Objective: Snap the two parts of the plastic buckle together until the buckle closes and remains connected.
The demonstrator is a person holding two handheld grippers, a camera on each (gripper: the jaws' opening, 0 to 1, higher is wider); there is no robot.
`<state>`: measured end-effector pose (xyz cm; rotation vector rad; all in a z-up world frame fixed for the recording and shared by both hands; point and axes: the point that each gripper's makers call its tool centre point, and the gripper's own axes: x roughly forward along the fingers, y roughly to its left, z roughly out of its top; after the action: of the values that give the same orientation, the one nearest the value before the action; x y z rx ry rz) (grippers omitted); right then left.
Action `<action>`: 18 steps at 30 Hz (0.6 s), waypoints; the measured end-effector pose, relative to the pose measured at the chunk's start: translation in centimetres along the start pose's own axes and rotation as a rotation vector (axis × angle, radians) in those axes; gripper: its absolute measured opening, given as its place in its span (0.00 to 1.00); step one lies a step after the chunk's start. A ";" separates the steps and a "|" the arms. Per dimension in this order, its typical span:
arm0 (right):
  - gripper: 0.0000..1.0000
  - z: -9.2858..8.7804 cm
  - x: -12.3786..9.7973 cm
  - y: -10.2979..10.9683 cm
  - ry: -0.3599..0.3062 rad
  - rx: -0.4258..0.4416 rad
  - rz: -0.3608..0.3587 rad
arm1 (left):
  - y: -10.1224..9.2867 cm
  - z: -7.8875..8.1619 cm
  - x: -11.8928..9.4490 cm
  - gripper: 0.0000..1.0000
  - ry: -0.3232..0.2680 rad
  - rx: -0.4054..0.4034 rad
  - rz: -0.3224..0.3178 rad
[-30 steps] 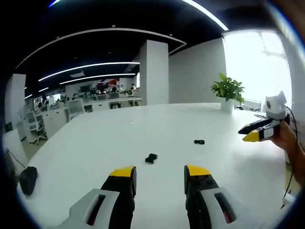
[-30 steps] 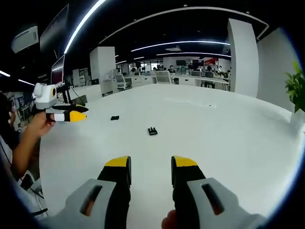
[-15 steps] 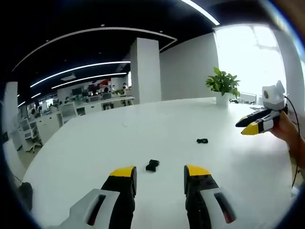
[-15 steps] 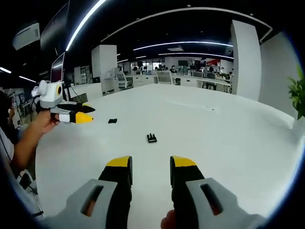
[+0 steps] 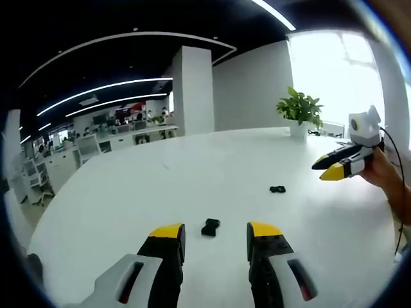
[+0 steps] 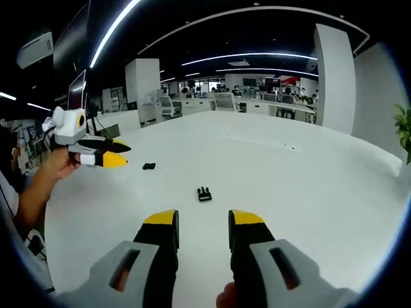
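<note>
Closing in since a second ago, the left gripper (image 5: 209,234) and right gripper (image 6: 202,221), jaws apart and empty, now each frame a separate black buckle half (image 5: 210,227) and (image 6: 204,193) on the white table (image 5: 128,192), so I judge grasping is next.

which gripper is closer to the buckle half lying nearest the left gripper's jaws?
Left. The left gripper has that buckle half on the white table just beyond its open jaw tips. The right gripper is held above the table, off to the side, well away from it.
</note>
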<state>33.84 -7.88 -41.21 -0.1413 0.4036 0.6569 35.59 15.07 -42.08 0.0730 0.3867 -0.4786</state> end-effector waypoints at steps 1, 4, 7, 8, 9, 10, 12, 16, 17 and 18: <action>0.31 0.1 0.0 0.0 0.000 -0.003 -0.001 | 0.0 0.0 0.1 0.39 0.004 0.001 -0.003; 0.30 0.3 0.2 -0.1 0.006 -0.014 0.002 | 0.0 0.0 0.3 0.39 0.005 -0.006 -0.023; 0.30 0.6 0.4 -0.3 0.010 -0.012 0.020 | 0.1 0.0 0.5 0.39 0.010 -0.004 -0.032; 0.30 0.7 0.5 -0.3 0.014 -0.012 0.024 | 0.1 0.0 0.5 0.39 0.014 0.002 -0.031; 0.30 0.8 0.6 -0.3 0.015 -0.014 0.025 | 0.2 -0.1 0.6 0.39 0.019 0.006 -0.030; 0.30 0.8 0.7 -0.3 0.017 -0.019 0.025 | 0.3 -0.1 0.6 0.39 0.023 0.010 -0.030; 0.30 1.0 1.0 -0.3 0.023 -0.028 0.026 | 0.4 -0.1 0.7 0.39 0.029 0.014 -0.030; 0.30 1.2 1.4 -0.3 0.027 -0.029 0.035 | 0.6 -0.2 0.9 0.38 0.040 0.020 -0.042; 0.30 1.2 1.5 -0.3 0.029 -0.029 0.038 | 0.6 -0.2 1.0 0.38 0.045 0.016 -0.049; 0.30 1.2 1.6 -0.2 0.029 -0.029 0.041 | 0.6 -0.2 1.1 0.38 0.048 0.014 -0.051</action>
<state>35.51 -6.84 -40.75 -0.1708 0.4262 0.7015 36.68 15.17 -42.70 0.0881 0.4330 -0.5306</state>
